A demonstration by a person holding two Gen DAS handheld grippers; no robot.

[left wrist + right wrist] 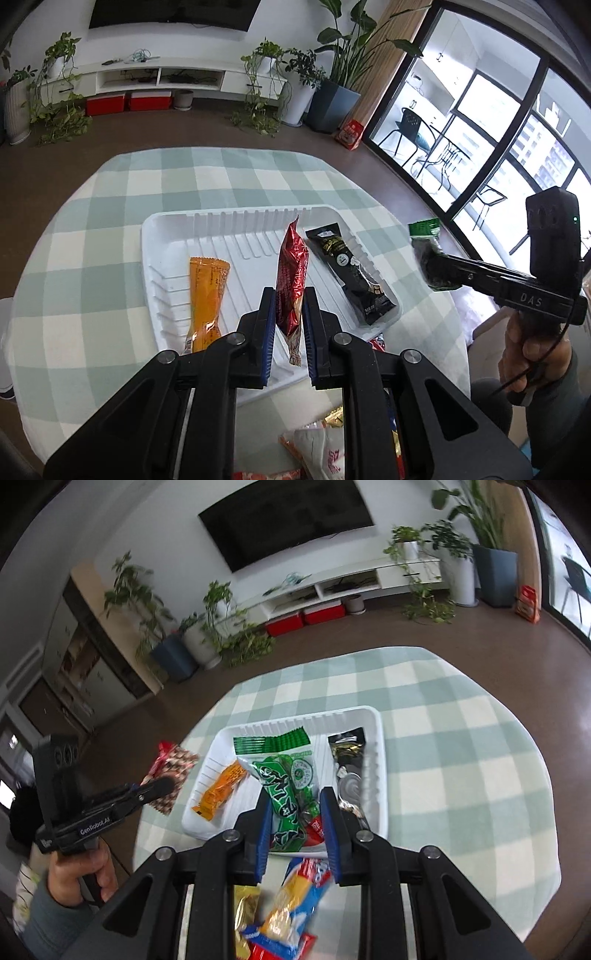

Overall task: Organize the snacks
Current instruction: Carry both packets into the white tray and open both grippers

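My left gripper [289,314] pinches a red packet [291,280] between its blue pads [269,332], the packet standing nearly upright above the white tray [166,236]. My right gripper [294,814] is clamped on a green packet [284,794], its long body running forward between the fingers and its serrated end over the tray's far side. From the left camera that green packet [428,254] hangs out past the tray's right edge, above the checked cloth [92,221]. In the tray lie an orange packet [207,291] toward the left and a black packet [351,273] along the right wall, well apart, both flat. Near me, off the tray, loose snacks [288,912] sit in a heap on the cloth, a blue-and-yellow one on top. My hands [532,350] grip each tool's handle.
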